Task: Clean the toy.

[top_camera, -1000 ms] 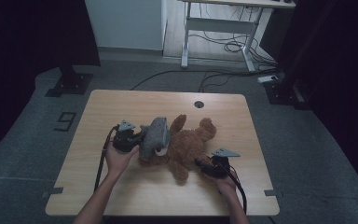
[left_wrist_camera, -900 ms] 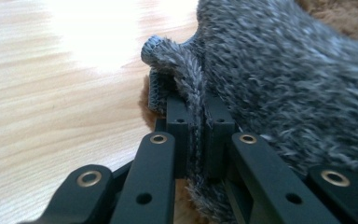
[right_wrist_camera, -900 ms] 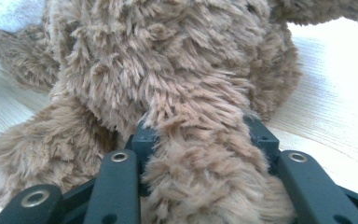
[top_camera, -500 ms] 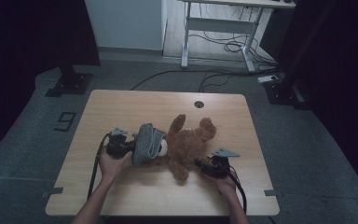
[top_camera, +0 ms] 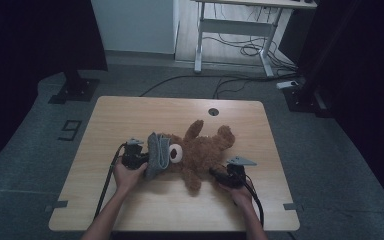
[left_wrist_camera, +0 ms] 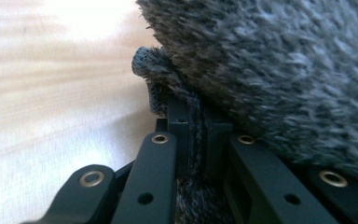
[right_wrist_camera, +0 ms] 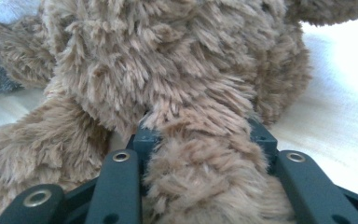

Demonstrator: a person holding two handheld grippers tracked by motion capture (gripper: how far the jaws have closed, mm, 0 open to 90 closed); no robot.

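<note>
The pale wooden table (top_camera: 130, 120) bore a brown plush teddy bear (top_camera: 205, 152) at centre. The right gripper (top_camera: 219, 174), at five o'clock, clamped a limb to anchor it; the left gripper (top_camera: 141, 161), at nine o'clock, pinched the grey knitted hat (top_camera: 156, 155) over its head.

Your left gripper (top_camera: 142, 161) has no slack between its fingers (left_wrist_camera: 161, 154): the grey knit hat (top_camera: 156, 156) fills the gap, and its fuzzy bulk blocks the way ahead. To the side of those fingers lies bare table (top_camera: 130, 115). Your right gripper (top_camera: 219, 174) is packed too, with a limb of the brown teddy bear (top_camera: 202, 152) between its fingers (right_wrist_camera: 121, 177) and the body walling off the front. Beyond the outer finger, open tabletop.
</note>
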